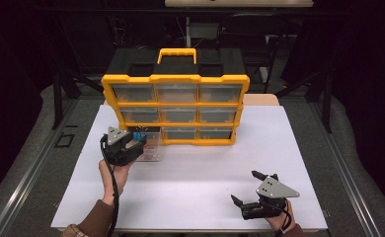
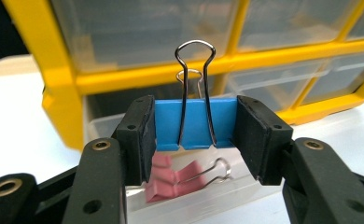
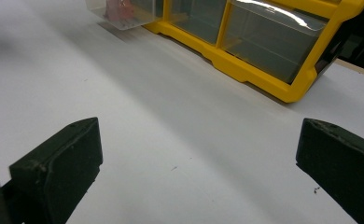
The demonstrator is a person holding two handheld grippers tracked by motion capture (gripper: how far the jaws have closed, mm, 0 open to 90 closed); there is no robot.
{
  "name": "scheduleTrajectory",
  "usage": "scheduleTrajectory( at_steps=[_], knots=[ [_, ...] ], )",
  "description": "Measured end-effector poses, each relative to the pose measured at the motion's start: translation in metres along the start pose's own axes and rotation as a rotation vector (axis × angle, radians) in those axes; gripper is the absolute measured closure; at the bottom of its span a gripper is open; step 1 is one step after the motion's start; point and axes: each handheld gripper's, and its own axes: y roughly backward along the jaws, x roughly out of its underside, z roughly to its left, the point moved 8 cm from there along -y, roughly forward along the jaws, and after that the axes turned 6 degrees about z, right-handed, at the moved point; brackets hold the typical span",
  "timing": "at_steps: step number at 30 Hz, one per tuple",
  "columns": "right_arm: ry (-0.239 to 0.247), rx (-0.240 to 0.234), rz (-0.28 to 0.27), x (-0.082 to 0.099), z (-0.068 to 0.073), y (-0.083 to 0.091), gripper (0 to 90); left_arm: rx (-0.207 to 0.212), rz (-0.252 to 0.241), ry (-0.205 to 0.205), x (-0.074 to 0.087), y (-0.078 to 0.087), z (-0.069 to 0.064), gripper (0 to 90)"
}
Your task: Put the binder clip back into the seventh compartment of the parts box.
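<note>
Binder clip [image 2: 196,123], blue, sits clamped between our left gripper [image 2: 196,135] jaws, pads pressing on both its sides, wire handles standing upright. We see it held just above a clear plastic drawer [image 2: 217,196] that's been pulled out of the yellow organizer [image 2: 61,93] and rests on the white worktop [image 1: 195,177]. Pink binder clip [image 2: 173,182] lies inside that drawer, right below the blue one, its wire handle pointing sideways. In the high view, left gripper [image 1: 131,143] is at the organizer's bottom-left corner w/ the drawer [image 1: 150,148] just beside it; empty slot at bottom left of the organizer's front, other drawers closed. Organizer stands upright at the worktop's far edge, three rows of three clear drawers, yellow carry handle on top. Our left hand [image 1: 114,175] grips the gripper from below, cable trailing down along the forearm.

Right gripper [image 1: 247,190] rests low near the worktop's front-right corner, well apart from the organizer; its jaws stand wide apart w/ nothing between them. Right gripper view looks across bare white surface toward the organizer's lower row [image 3: 259,44], w/ the pulled-out drawer [image 3: 119,11] at the far left; can't tell exactly what's in it beyond a pinkish blur
</note>
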Motion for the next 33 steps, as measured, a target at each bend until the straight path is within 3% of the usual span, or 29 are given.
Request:
scheduleTrajectory(
  at_steps=[7, 14, 23, 33],
  knots=[
    [0.000, 0.001, -0.001, 0.000, 0.000, 0.000, 0.0, 0.018, -0.020, -0.020, -0.001, 0.007, -0.001, 16.4],
    [0.000, 0.003, -0.003, 0.000, 0.000, 0.001, 0.0, 0.045, -0.039, -0.070, 0.004, 0.022, -0.009, 4.9],
    [-0.006, 0.000, -0.003, 0.000, 0.000, 0.001, 0.0, 0.121, -0.021, -0.173, 0.027, 0.039, -0.026, 0.0],
    [-0.002, 0.000, -0.004, 0.000, 0.000, 0.001, 0.0, 0.179, -0.002, -0.228, 0.052, 0.052, -0.034, 0.0]
  ],
)
